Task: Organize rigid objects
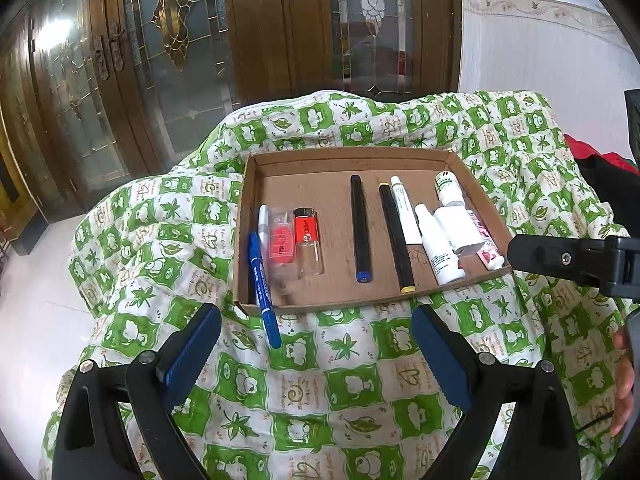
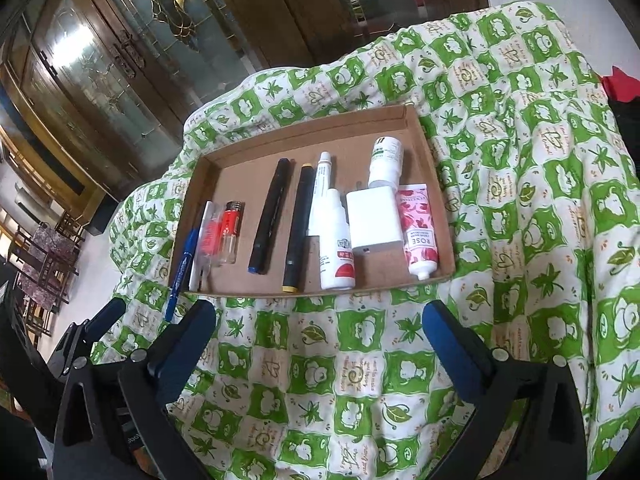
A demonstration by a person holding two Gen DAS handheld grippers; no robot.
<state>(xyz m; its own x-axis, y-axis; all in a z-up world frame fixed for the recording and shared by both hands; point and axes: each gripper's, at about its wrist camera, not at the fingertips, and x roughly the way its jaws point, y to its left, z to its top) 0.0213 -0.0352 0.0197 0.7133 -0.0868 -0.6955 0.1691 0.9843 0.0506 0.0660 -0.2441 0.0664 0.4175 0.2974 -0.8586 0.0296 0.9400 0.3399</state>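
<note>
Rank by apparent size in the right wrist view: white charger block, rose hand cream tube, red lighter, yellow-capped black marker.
1. White charger block, widest footprint.
2. Rose hand cream tube.
3. Yellow-capped black marker: longest but slim, so close to the tube; order unsure.
4. Red lighter, clearly smallest.

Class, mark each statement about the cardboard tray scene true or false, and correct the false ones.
1. The blue pen lies wholly inside the cardboard tray. False: it sticks out over the near edge onto the green quilt.
2. The rose hand cream tube lies beside the white charger. True.
3. The left claw grips the orange lighter. False: it is open and empty.
4. The right claw is open. True.
5. Both black markers stand upright. False: they lie flat.
</note>
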